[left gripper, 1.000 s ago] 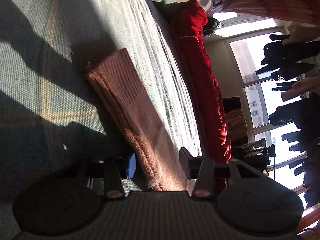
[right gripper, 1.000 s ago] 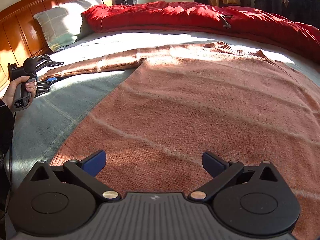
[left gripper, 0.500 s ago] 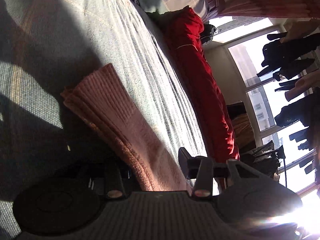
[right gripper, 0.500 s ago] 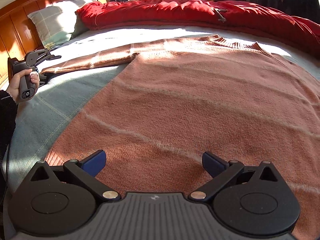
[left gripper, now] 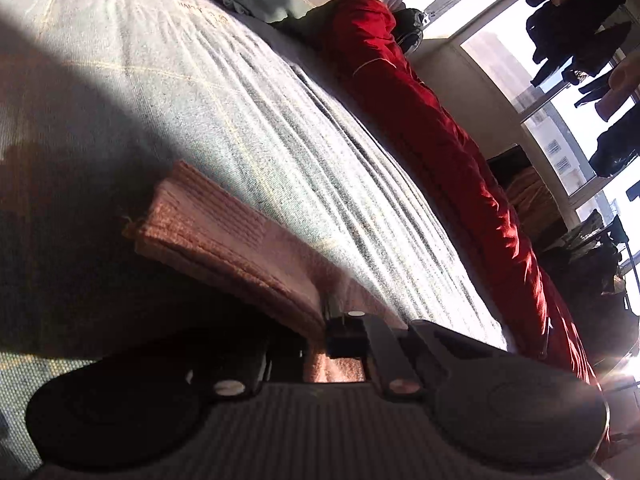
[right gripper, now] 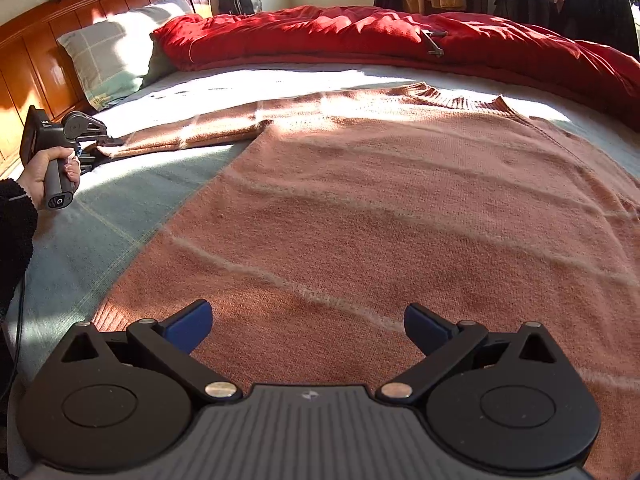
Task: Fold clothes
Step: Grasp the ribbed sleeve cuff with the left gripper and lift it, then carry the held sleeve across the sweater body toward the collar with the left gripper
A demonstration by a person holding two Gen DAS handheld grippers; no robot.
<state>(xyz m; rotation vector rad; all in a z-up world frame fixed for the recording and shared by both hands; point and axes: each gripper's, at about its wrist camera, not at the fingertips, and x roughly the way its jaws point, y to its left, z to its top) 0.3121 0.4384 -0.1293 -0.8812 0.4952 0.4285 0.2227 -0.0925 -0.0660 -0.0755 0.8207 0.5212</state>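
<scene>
- Salmon sweater lies flat on the bed, sleeve stretched toward ten o'clock.
- Left gripper is clamped on the sleeve's cuff.
- Right gripper hovers spread wide over the hem at six o'clock.

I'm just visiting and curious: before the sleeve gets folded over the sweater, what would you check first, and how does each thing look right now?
1. Left hand-held gripper has the sleeve cuff between its fingers: ok, it looks closed on it.
2. Cuff lifted clear of the bedsheet: cannot tell.
3. Sweater body lies flat and spread out: ok.
4. Right hand-held gripper is free to help: ok, open and empty above the hem.
5. Landing area on the sweater is clear: ok, nothing lies on it.
6. Red duvet is clear of the sweater: ok, it lies beyond the collar.
</scene>
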